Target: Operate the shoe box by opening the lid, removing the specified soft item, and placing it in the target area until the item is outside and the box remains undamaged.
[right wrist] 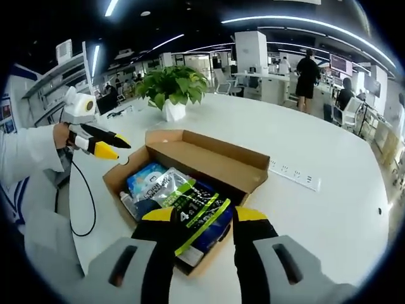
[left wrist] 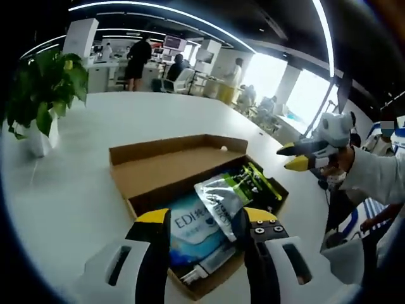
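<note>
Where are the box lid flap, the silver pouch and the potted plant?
box lid flap (right wrist: 212,158): right gripper view, on the bare inner cardboard of the open flap.
silver pouch (left wrist: 221,197): left gripper view, on its crinkled silver front.
potted plant (right wrist: 172,85): right gripper view, on the leaves above the white pot.

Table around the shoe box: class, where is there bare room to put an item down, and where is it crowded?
The white table lies bare between the shoe box and the power strip, and beyond the strip. It is also bare between the box and the potted plant. The box itself is crowded with packets.
</note>
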### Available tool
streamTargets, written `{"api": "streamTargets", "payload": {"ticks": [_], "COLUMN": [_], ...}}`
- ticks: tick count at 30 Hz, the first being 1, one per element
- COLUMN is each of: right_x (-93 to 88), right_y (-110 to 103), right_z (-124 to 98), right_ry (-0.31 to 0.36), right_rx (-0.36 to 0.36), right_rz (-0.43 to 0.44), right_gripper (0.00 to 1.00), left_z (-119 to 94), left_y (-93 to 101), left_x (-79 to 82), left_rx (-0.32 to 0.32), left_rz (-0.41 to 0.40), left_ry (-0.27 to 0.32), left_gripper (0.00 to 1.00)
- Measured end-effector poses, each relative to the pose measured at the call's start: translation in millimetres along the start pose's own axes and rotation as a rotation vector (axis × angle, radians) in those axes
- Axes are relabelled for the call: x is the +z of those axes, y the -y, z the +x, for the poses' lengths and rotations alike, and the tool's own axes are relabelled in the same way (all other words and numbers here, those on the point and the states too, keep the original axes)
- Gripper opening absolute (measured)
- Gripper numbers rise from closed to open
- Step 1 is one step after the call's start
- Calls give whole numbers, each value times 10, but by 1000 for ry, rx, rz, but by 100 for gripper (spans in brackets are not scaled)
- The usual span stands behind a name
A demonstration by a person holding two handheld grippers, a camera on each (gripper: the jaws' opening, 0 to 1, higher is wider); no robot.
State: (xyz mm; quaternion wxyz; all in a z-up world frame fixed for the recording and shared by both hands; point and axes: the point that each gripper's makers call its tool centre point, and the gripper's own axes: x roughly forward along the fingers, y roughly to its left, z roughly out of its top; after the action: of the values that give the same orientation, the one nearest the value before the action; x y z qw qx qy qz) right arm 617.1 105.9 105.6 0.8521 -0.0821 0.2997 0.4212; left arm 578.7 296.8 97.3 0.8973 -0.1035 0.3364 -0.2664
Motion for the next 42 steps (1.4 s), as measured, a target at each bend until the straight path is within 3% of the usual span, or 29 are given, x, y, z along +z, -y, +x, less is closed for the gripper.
{"api": "streamTargets", "payload": {"ticks": [12,42], "right_x": [-168,-425], "right_y": [-79,-93], "right_z": [109,282], "right_ry": [-67,-160], "right_rx": [19,-10], "right_rz": [43,106], "right_gripper": [22,19], "left_z": [253,640], "left_y": [51,65], "left_x": [-169,-435], "left_rx": [6,-25], "left_rz": [-66,-143], "left_ry": [-75,-151], "left_gripper": [38,36]}}
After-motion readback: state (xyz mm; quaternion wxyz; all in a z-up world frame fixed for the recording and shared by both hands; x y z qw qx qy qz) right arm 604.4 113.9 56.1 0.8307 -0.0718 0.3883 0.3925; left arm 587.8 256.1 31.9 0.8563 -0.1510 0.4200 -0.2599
